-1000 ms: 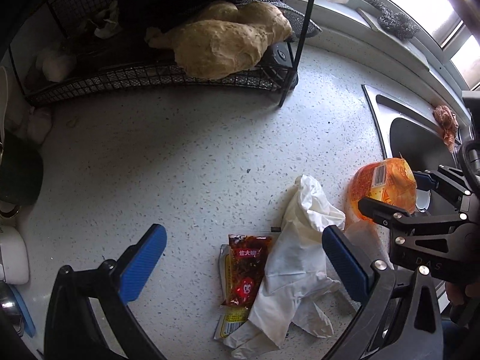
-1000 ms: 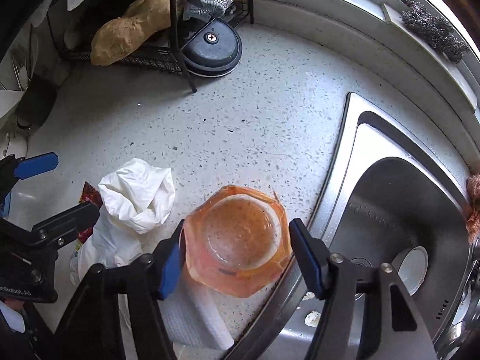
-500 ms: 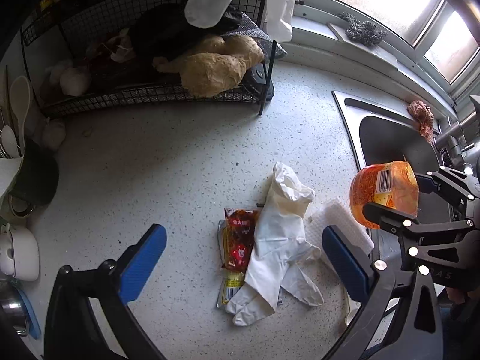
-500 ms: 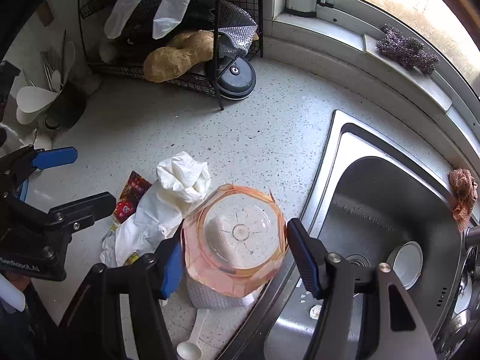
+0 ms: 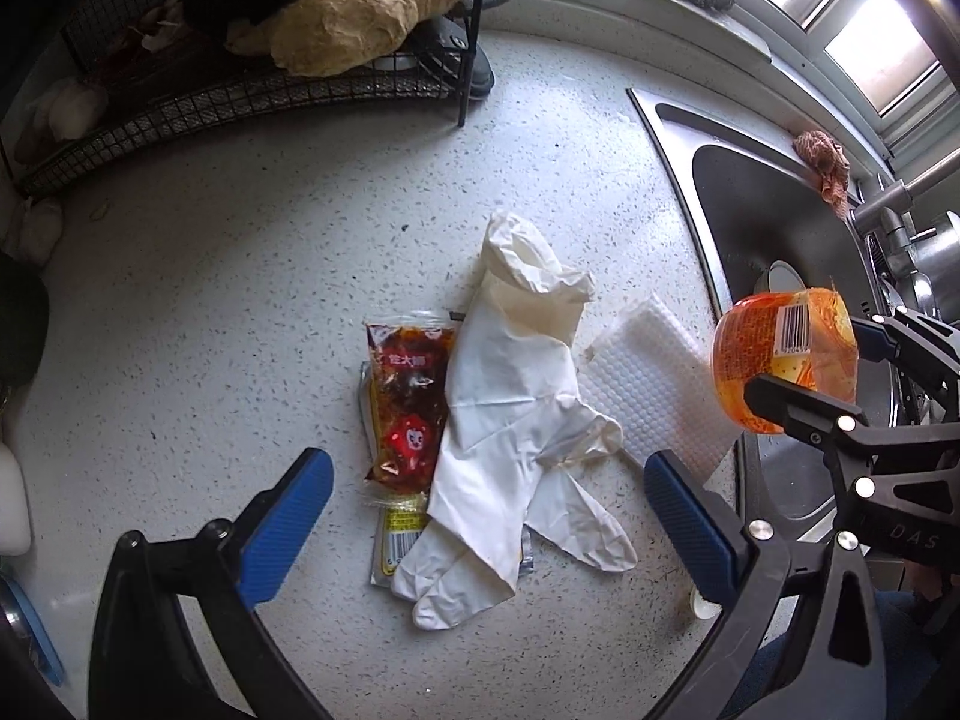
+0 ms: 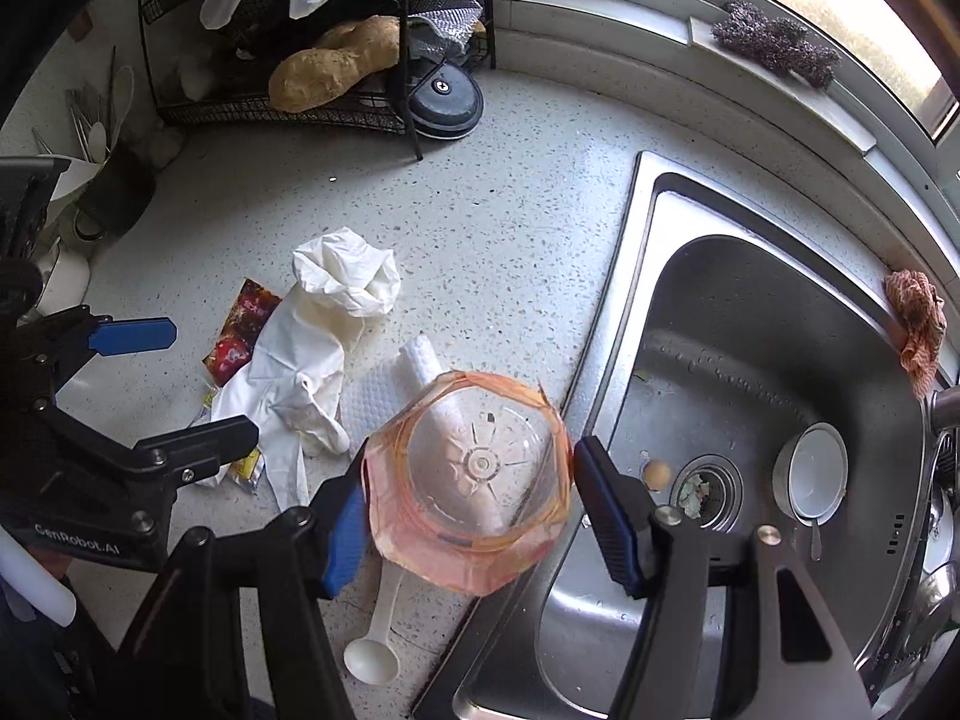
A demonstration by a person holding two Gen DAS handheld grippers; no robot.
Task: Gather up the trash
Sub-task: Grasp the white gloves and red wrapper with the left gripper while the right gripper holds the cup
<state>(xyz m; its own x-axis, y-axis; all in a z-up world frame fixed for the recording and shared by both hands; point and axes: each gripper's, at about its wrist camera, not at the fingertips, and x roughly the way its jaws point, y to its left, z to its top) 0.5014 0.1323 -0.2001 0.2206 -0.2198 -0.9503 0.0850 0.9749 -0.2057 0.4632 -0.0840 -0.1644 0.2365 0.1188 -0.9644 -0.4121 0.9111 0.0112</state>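
Observation:
My right gripper (image 6: 474,525) is shut on a clear plastic cup with an orange wrapper (image 6: 474,480), held above the counter's edge by the sink; the cup (image 5: 786,360) also shows at the right of the left wrist view. My left gripper (image 5: 489,516) hangs open over the counter with nothing between its fingers. Below it lie crumpled white gloves (image 5: 510,408) and, partly under them, a red sauce packet (image 5: 408,396). In the right wrist view the gloves (image 6: 312,348) and packet (image 6: 240,330) lie beside the left gripper (image 6: 213,381).
A white dimpled sheet (image 5: 654,384) and a white plastic spoon (image 6: 375,648) lie near the steel sink (image 6: 648,228), which holds a small bowl (image 6: 810,474). A wire rack (image 5: 240,102) with ginger (image 5: 360,18) stands at the back. A cloth (image 6: 915,324) hangs on the sink's far rim.
My right gripper has risen with the cup, uncovering the white sheet and spoon beneath. My left gripper has shifted across the counter, so the gloves sit more centrally between its fingers.

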